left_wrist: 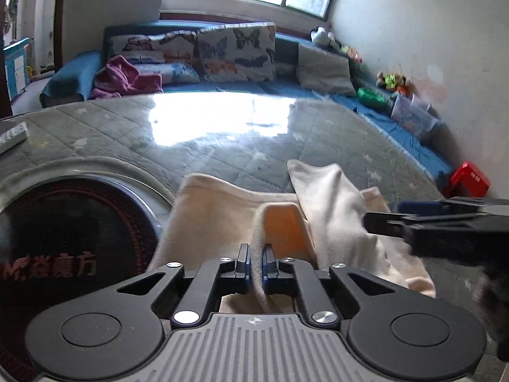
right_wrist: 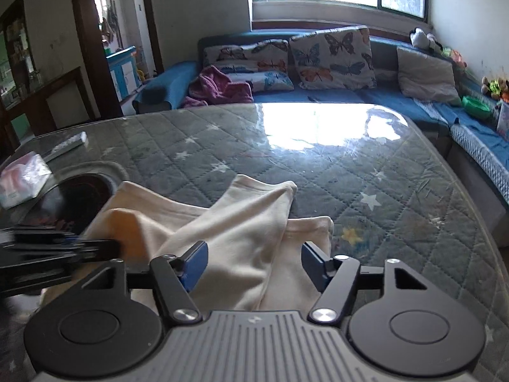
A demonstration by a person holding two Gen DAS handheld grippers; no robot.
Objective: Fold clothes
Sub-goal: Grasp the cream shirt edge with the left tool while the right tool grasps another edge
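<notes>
A cream garment (left_wrist: 331,210) with an orange inner side lies crumpled at the near edge of the glass-topped table (left_wrist: 222,140). My left gripper (left_wrist: 256,265) is shut on a raised fold of its edge. My right gripper (right_wrist: 253,262) is open, its blue pads on either side of a cream sleeve-like fold (right_wrist: 241,235), above the cloth. The right gripper shows at the right of the left wrist view (left_wrist: 445,222). The left gripper shows blurred at the left of the right wrist view (right_wrist: 57,245).
A round black induction hob (left_wrist: 70,235) is set in the table at left. A tissue pack (right_wrist: 22,181) and a remote (right_wrist: 68,145) lie far left. A blue sofa (right_wrist: 334,95) with butterfly cushions and a purple cloth (right_wrist: 219,89) stands behind.
</notes>
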